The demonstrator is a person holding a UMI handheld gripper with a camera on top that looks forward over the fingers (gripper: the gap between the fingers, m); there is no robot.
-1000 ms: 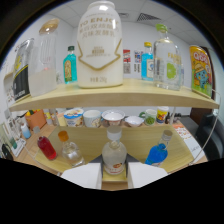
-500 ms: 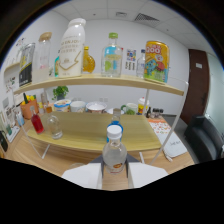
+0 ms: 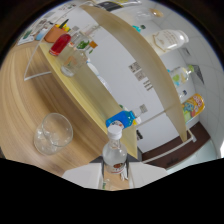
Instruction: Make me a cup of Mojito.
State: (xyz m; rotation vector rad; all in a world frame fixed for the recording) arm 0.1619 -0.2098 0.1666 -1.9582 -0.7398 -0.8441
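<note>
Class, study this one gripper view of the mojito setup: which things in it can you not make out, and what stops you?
- Clear bottle: its base, hidden between the gripper fingers; label too small to read.
- Glass: contents unclear through its see-through wall.
- Upper shelf jars: labels too small, bent by the wide lens.

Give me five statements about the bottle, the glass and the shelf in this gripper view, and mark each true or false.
1. The gripper holds a clear bottle between its fingers. True.
2. The bottle has a red cap. False: its cap is white.
3. A clear glass stands on the wooden counter, beside the bottle. True.
4. The glass is full of green liquid. False: it looks clear, with only something like ice inside.
5. A blue bottle sits just beyond the held bottle, on the lower shelf. True.
</note>
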